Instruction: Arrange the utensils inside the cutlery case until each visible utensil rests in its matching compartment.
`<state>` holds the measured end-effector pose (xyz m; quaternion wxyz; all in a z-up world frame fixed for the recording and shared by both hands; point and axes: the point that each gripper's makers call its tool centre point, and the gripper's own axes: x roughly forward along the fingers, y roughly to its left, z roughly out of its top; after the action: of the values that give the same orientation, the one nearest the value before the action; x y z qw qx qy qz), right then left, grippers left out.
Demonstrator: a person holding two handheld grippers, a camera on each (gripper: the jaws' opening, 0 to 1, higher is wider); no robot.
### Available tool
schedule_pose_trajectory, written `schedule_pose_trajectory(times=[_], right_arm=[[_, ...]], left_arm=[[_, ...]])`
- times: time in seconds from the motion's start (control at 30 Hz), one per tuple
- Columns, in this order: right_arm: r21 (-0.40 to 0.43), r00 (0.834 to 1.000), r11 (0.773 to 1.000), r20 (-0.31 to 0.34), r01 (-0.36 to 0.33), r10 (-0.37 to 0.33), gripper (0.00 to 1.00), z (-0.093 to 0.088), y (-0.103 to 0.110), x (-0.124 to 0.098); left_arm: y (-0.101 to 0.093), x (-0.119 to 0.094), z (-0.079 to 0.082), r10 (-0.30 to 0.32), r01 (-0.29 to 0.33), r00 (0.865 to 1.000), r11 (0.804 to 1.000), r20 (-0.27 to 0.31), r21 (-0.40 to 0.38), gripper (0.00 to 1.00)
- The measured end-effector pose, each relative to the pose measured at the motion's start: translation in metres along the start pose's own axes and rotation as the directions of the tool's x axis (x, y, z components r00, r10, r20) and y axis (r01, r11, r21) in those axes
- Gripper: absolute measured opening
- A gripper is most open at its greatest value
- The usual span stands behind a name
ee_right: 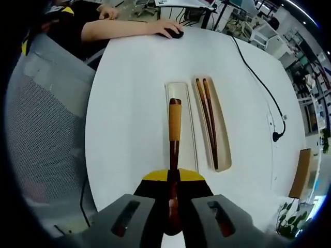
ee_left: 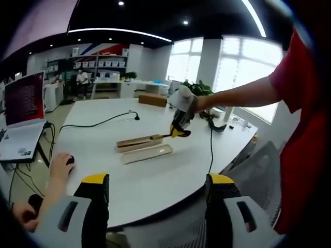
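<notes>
My right gripper (ee_right: pixel 173 195) is shut on a wooden utensil (ee_right: pixel 175 129) with a dark shaft and a tan end that points away from me. The utensil hangs over the pale empty tray (ee_right: pixel 189 135) of the cutlery case. Beside that tray lies the tan tray (ee_right: pixel 221 135) holding two dark chopsticks (ee_right: pixel 207 116). In the left gripper view both trays (ee_left: pixel 142 147) lie mid-table, and the right gripper (ee_left: pixel 179 130) hovers at their right end in a person's hand. My left gripper (ee_left: pixel 158 194) stands open near the table's front edge with nothing between its fingers.
A person's hand rests on a black mouse (ee_right: pixel 175 33) at the table's edge. A black cable (ee_right: pixel 261 82) runs across the white table (ee_right: pixel 129 77). A mesh chair (ee_right: pixel 46 134) stands beside it, a laptop (ee_left: pixel 20 119) at the left and a cardboard box (ee_left: pixel 152 99) at the back.
</notes>
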<state>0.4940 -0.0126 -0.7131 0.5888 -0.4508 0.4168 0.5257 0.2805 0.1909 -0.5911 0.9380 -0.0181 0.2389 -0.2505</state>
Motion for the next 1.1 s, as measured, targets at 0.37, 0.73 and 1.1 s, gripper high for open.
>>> schedule_pose_trajectory(times=[0.37,0.73,1.1], right_arm=[[-0.037,0.998,0.997,-0.003,0.065,-0.065,0.00,0.000,-0.026,-0.014],[-0.123,0.998,0.991,-0.045,0.046,-0.052,0.00,-0.012,-0.033,-0.025],[-0.241,0.986,0.970,-0.152,0.030,-0.068,0.00,-0.034,-0.060,-0.036]], left_arm=[[0.001,0.004,0.001,-0.005,0.006,1.000,1.000,-0.015,0.012,0.78],[0.000,0.013,0.006,-0.013,0.013,1.000,1.000,-0.007,0.005,0.78],[0.007,0.015,0.003,0.009,-0.009,1.000,1.000,-0.023,-0.007,0.78]])
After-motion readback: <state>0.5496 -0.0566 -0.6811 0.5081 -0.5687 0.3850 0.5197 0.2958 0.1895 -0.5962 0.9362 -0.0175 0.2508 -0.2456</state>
